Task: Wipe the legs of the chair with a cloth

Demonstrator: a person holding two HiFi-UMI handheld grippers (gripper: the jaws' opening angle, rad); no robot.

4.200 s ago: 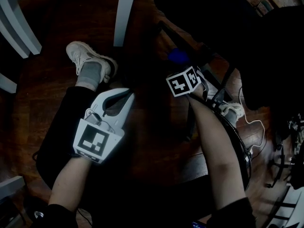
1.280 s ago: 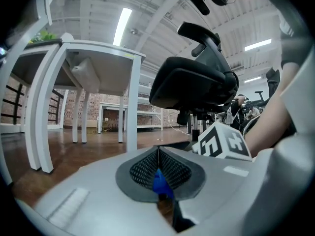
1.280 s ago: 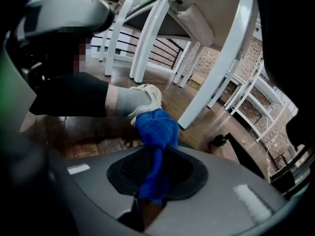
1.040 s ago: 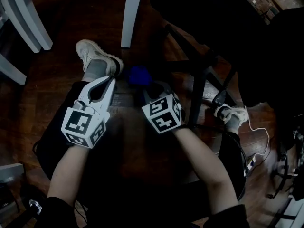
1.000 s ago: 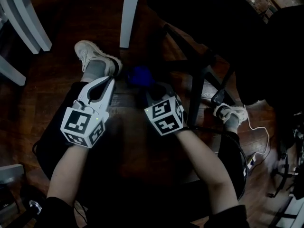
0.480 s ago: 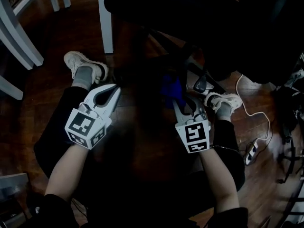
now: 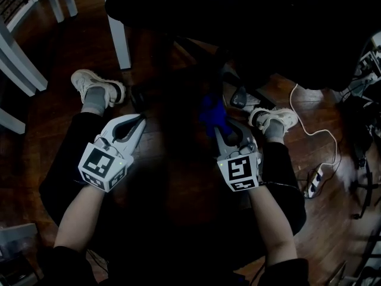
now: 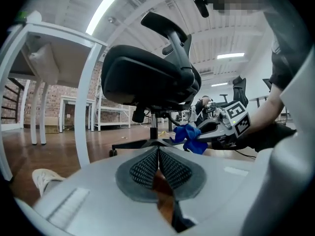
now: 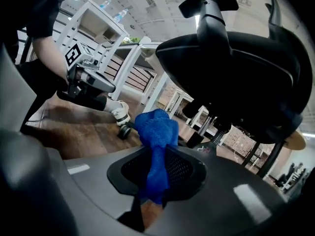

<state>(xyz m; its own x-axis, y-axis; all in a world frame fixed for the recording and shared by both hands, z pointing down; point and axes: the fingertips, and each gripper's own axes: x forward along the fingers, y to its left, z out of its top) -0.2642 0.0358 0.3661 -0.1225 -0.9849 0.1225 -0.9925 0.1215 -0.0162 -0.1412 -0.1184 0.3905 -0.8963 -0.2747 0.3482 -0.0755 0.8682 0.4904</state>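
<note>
The black office chair [image 7: 238,22] stands over me at the top of the head view, and its dark base legs [image 8: 133,144] spread low on the wooden floor. A bunched blue cloth [image 7: 212,113] sticks out of my right gripper [image 7: 218,130], which is shut on it close to the chair base. In the right gripper view the cloth [image 9: 157,132] hangs between the jaws, with a caster [image 9: 125,130] just behind it. My left gripper [image 7: 141,120] rests over the person's left knee, shut with nothing in it, well left of the chair. From the left gripper view [image 8: 158,154] the cloth [image 8: 189,135] shows to the right.
A white table leg [image 7: 119,34] stands at the upper left, more white legs [image 7: 21,64] at the far left. The person's shoes [image 7: 89,83] [image 7: 272,118] sit on either side. A white cable and power strip [image 7: 315,180] lie on the floor at right.
My right gripper has carried the blue cloth from the middle over to the right, up against the chair base by the right shoe. The left gripper has barely moved.
</note>
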